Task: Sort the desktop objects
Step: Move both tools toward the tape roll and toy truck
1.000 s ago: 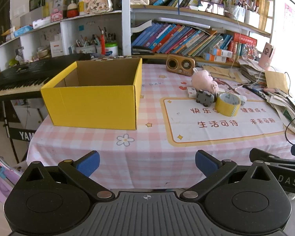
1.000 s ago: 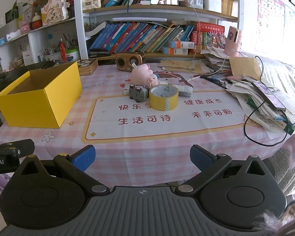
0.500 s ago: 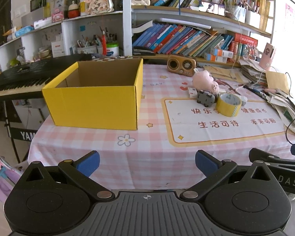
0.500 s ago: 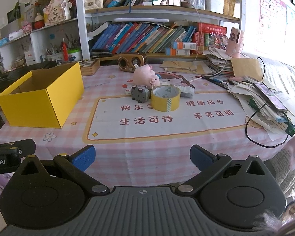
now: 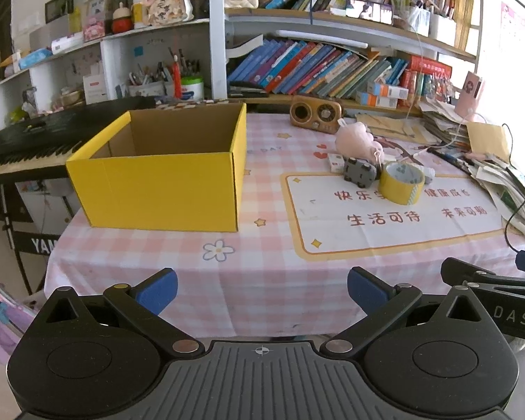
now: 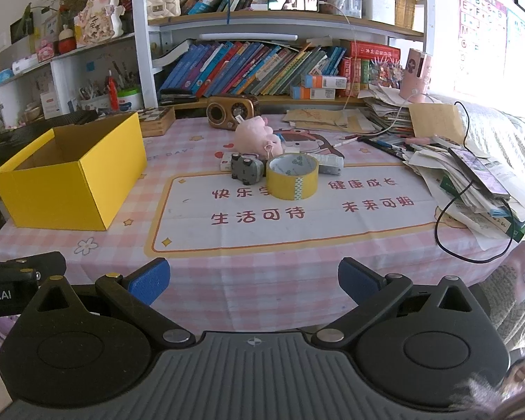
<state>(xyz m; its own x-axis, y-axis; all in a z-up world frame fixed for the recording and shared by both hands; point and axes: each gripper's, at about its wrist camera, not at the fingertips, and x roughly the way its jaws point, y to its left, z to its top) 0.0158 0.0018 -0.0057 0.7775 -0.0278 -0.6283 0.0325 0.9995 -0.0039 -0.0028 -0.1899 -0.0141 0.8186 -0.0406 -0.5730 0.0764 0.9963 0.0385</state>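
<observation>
Both grippers, left [image 5: 261, 288] and right [image 6: 253, 279], hold jaws spread; the mat [image 6: 332, 224] reads "生活可待"; the keyboard [image 5: 35, 245] shows "YAN".

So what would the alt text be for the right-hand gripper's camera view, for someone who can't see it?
An open two-finger gripper points across a pink checked tablecloth toward a roll of yellow tape, a small grey toy car and a pink plush toy. An open yellow cardboard box stands at left, crowded bookshelves behind.
</observation>
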